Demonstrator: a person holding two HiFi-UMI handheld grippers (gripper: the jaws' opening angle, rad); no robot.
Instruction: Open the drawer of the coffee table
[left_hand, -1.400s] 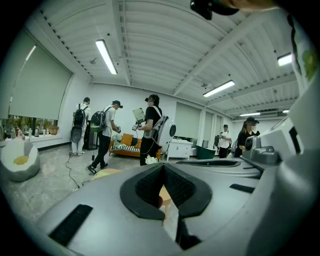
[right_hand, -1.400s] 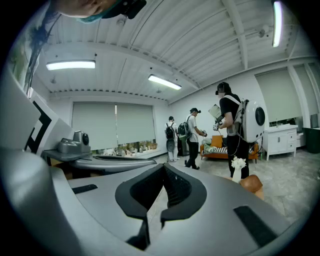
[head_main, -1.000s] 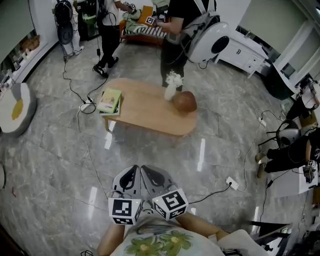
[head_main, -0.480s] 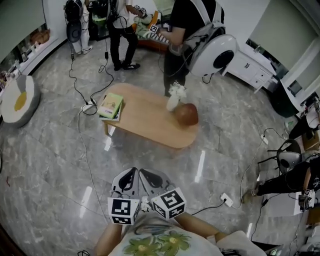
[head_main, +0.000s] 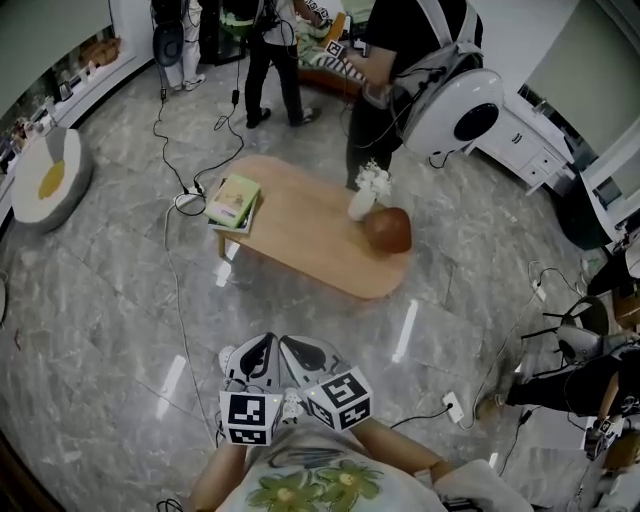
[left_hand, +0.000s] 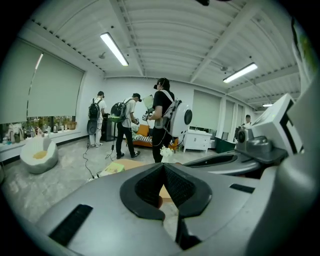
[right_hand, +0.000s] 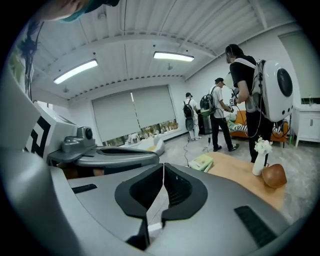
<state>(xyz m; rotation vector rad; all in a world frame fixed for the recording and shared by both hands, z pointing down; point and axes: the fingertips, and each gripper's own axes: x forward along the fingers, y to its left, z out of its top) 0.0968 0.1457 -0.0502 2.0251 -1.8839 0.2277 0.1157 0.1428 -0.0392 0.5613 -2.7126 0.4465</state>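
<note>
Left gripper (head_main: 262, 345), right gripper (head_main: 296, 347): shut, empty. Coffee table (head_main: 300, 232) well ahead; drawer unseen. Risk judged: tripping on cable (head_main: 170, 255) ahead-left of left gripper; arriving closed, missing the handle.

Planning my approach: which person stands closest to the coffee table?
The person carrying the round white backpack, at its far edge; the others stand farther back.
</note>
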